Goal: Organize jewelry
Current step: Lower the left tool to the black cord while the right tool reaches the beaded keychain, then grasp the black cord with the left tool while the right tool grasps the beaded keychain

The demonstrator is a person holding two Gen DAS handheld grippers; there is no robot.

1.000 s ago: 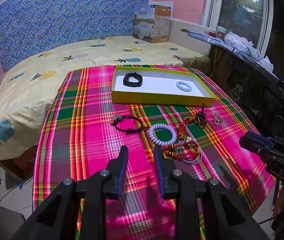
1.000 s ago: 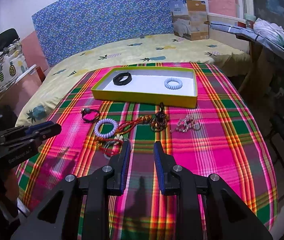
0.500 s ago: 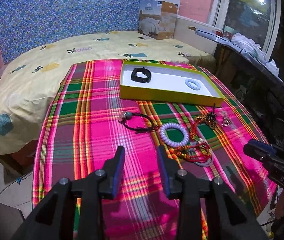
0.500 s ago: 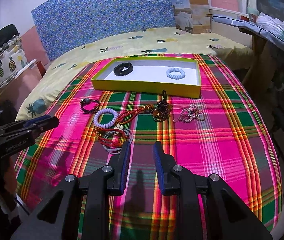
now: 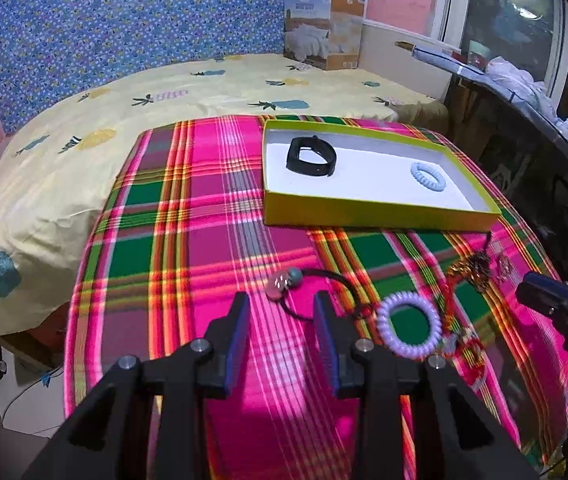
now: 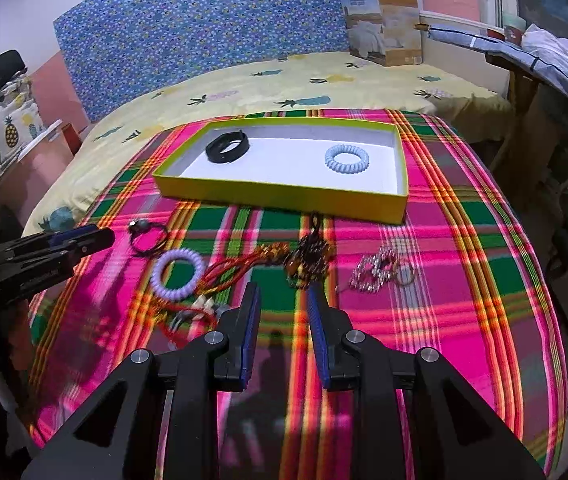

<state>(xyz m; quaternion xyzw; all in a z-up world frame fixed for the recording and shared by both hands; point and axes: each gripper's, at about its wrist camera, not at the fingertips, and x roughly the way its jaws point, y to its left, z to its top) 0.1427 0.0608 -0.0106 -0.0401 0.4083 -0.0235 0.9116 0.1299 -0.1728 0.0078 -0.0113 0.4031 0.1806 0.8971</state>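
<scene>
So the left gripper (image 5: 281, 308) has its blue-padded jaws apart with nothing between them, hanging low over the pink-and-green plaid cloth (image 5: 211, 240). Just ahead of its tips sits a thin black cord bracelet with a teal bead and small charm (image 5: 308, 284), the charm end lined up with the gap, which looks to me like the next pick. Slightly to the right of that gripper is a lilac spiral coil bracelet (image 5: 408, 331), touching a tangle of red and gold woven cords (image 5: 460, 332).

Further out front is the shallow yellow-green cardboard box with a white floor (image 5: 364, 210). It already holds a black strap-style wristband (image 5: 311, 156) on its left side and a pale blue spiral coil bracelet (image 5: 428, 176) on its right, kept well apart, I'd guess so each piece gets its own spot.

Over on the right side, the right gripper (image 6: 284, 300) is also spread and empty, low over the cloth. Right ahead of its tips is a dark beaded cluster with gold bits (image 6: 308, 260), joined to the red cords that trail off to its left. A bit to its right lies a silvery chain piece with a small ring (image 6: 380, 270), sitting on its own.

So two items boxed, roughly five loose. The tangle is the risky one, since lifting one strand will probably drag its neighbours.
</scene>
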